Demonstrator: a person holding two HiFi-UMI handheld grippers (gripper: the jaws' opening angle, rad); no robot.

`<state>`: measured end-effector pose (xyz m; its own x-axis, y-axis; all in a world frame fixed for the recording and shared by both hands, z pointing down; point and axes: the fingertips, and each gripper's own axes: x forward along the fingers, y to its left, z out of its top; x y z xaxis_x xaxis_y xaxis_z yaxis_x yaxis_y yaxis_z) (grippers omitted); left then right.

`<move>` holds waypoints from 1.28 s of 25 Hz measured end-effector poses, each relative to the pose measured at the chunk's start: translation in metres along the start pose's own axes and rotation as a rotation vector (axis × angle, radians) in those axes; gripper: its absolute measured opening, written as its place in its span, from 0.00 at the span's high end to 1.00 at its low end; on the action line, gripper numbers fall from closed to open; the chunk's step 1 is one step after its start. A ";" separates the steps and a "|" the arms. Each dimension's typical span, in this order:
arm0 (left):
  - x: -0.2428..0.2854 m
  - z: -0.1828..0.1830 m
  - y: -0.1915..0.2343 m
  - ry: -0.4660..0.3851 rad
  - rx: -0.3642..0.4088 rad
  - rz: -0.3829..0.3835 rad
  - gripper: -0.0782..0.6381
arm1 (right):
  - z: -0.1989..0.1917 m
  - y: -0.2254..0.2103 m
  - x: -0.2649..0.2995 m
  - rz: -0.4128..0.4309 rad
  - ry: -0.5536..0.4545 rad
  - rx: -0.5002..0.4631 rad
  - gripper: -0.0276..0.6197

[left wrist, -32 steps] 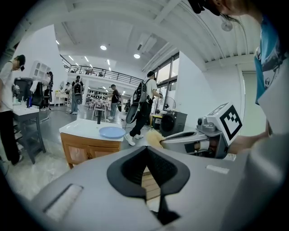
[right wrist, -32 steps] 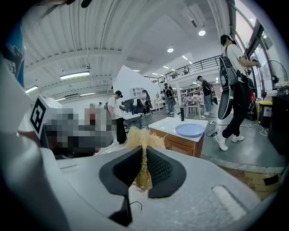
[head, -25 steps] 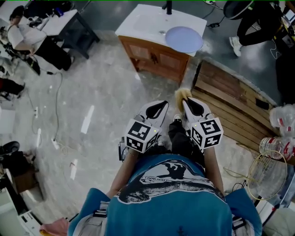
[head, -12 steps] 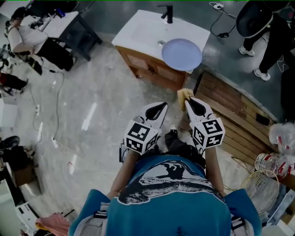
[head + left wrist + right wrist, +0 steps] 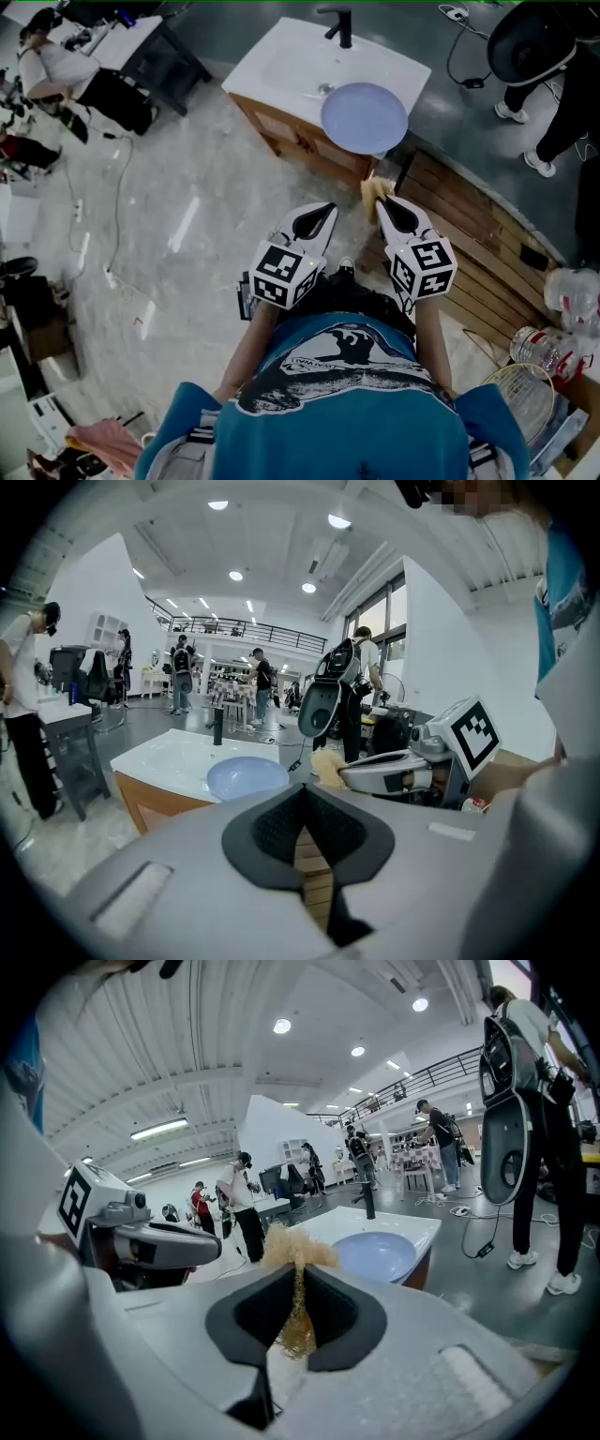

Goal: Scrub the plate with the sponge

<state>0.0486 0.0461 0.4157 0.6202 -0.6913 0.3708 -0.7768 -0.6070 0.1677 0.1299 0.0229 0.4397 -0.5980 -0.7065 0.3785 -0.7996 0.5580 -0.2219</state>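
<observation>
Person in a teal shirt stands on a pale floor, facing a white worktop (image 5: 281, 56) on a wooden cabinet at 12 o'clock. Both tools are held out in front, side by side and apart, short of the worktop.

Left hand-held gripper (image 5: 302, 799): jaws together, pads meeting along a thin seam. Nothing between them.

Right hand-held gripper (image 5: 298, 1283): jaws clamped on the sponge (image 5: 294, 1244). It is yellow and frizzy, squeezed thin between the pads, with a tuft sticking out past the tips.

Plate (image 5: 365, 116): pale blue, round, lying flat at the near corner of the worktop, beside the basin. It sits at about 12 o'clock from the sponge. The sponge is clear of it, not touching.

Tap (image 5: 339, 23): black, upright, at the back of the basin, roughly 11 o'clock from the plate.

Floor: wooden slats (image 5: 469, 220) at 3 o'clock of the right tool, running along beside the cabinet.

Other people in the room: one at 10 o'clock by a dark desk, one at 2 o'clock beyond the worktop.
</observation>
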 end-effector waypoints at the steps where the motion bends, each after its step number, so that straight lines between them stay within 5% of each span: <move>1: 0.001 0.000 0.001 0.004 -0.002 0.007 0.87 | 0.000 -0.002 0.000 0.002 0.000 0.006 0.91; 8: 0.000 0.002 0.013 0.016 -0.021 0.059 0.87 | -0.003 -0.017 0.006 -0.002 0.010 0.049 0.91; 18: 0.029 0.004 0.034 0.038 -0.045 0.029 0.87 | -0.002 -0.037 0.027 -0.031 0.030 0.070 0.91; 32: 0.112 0.033 0.149 0.094 -0.086 -0.027 0.78 | 0.047 -0.087 0.130 -0.083 0.073 0.053 0.91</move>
<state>0.0062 -0.1349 0.4520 0.6310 -0.6329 0.4487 -0.7691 -0.5863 0.2546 0.1194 -0.1379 0.4664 -0.5260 -0.7142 0.4617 -0.8489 0.4741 -0.2338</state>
